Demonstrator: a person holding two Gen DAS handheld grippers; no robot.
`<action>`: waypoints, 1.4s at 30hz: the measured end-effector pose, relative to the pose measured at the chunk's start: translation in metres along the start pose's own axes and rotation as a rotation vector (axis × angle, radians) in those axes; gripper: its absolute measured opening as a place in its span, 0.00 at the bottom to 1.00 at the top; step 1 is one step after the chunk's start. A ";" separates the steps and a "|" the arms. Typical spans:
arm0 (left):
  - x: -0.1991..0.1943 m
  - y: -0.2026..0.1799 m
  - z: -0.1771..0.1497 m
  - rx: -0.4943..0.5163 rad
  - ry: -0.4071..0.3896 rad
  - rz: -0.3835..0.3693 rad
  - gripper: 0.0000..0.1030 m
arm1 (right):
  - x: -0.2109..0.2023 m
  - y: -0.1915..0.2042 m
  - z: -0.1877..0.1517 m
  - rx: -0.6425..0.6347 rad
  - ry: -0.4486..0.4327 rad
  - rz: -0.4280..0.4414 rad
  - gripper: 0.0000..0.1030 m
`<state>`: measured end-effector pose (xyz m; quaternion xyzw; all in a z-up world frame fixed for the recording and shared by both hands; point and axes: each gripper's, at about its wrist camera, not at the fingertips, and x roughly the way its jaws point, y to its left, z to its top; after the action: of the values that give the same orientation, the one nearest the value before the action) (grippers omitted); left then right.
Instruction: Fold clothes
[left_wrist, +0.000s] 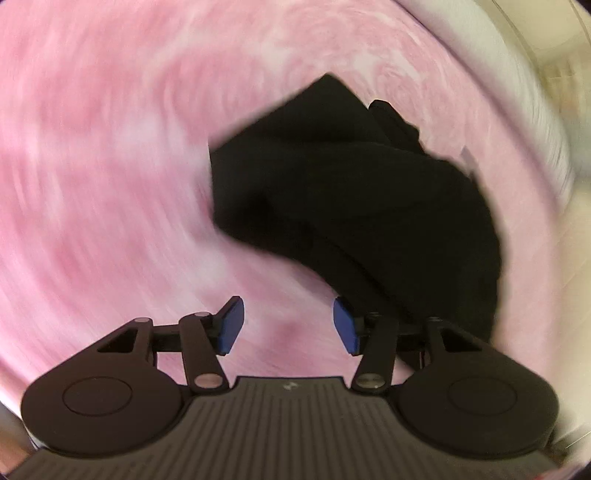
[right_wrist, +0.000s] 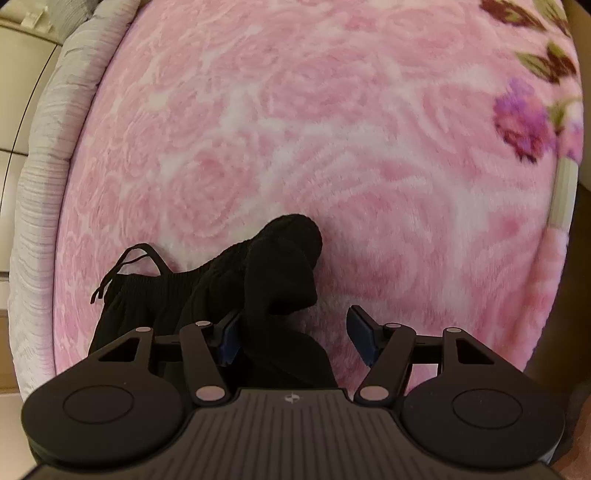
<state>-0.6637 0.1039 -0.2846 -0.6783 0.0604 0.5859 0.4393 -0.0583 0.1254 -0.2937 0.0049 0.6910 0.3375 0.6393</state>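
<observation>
on the pink rose-patterned blanket (right_wrist: 332, 147) lies a bunched black garment (left_wrist: 351, 206), a pair of drawstring trousers by the look of its gathered waistband and cord (right_wrist: 122, 266). the left gripper (left_wrist: 288, 325) hangs over bare blanket, its jaws parted with nothing between them; the garment is just to its right, though that view is blurred. the right gripper (right_wrist: 295, 332) stands wide, a fold of the cloth lying between its blue pads (right_wrist: 360, 334) against the left one, unpinched.
</observation>
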 end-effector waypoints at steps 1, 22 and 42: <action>0.004 0.006 -0.005 -0.103 -0.011 -0.056 0.44 | -0.001 0.000 0.001 0.001 0.001 0.001 0.62; -0.024 -0.112 0.101 0.112 -0.267 -0.192 0.01 | -0.025 0.057 0.022 -0.033 0.037 0.342 0.06; -0.102 -0.027 -0.010 0.147 -0.029 0.165 0.07 | -0.084 0.056 0.008 -0.176 -0.008 0.104 0.25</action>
<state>-0.6708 0.0696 -0.1844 -0.6283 0.1524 0.6240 0.4390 -0.0594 0.1350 -0.1927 -0.0139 0.6551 0.4296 0.6214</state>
